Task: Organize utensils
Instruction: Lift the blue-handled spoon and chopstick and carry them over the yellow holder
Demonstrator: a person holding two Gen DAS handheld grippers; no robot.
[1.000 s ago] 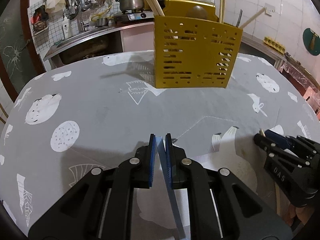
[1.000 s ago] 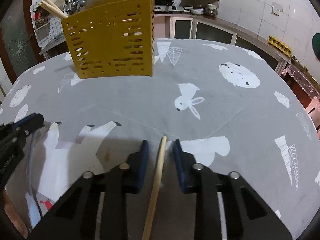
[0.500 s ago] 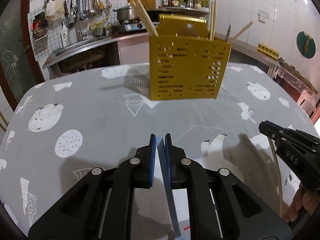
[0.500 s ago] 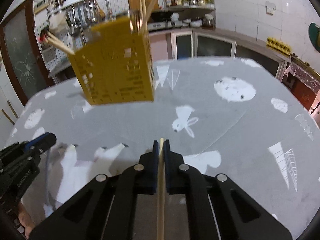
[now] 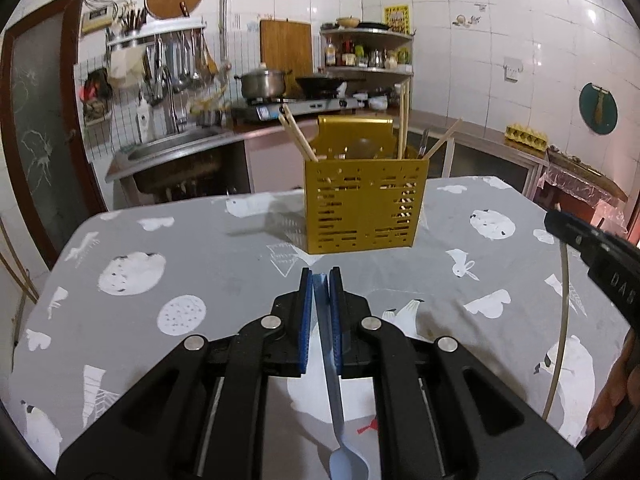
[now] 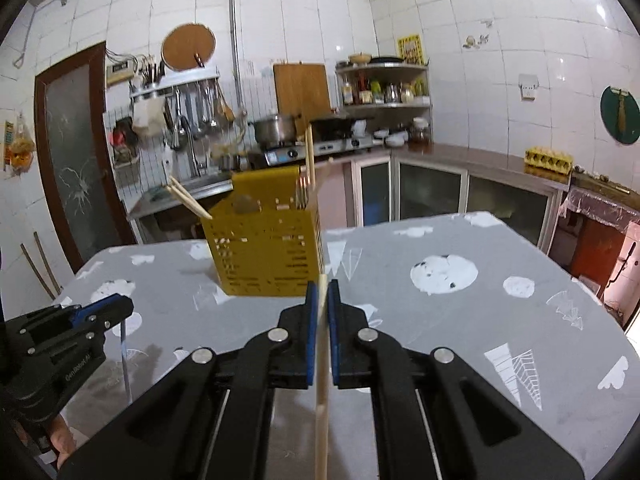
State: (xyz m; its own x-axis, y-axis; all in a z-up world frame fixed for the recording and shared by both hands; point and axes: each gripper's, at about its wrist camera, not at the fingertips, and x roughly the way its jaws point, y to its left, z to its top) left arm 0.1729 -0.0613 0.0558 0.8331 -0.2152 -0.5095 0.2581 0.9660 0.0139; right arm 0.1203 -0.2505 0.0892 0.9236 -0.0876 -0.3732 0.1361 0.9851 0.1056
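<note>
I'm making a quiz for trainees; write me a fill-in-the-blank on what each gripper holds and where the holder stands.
1. The left gripper is shut on a pale blue ____.
2. The right gripper is shut on a wooden ____.
3. The yellow utensil holder stands on the ____ tablecloth.

Missing words: spoon; chopstick; grey
</note>
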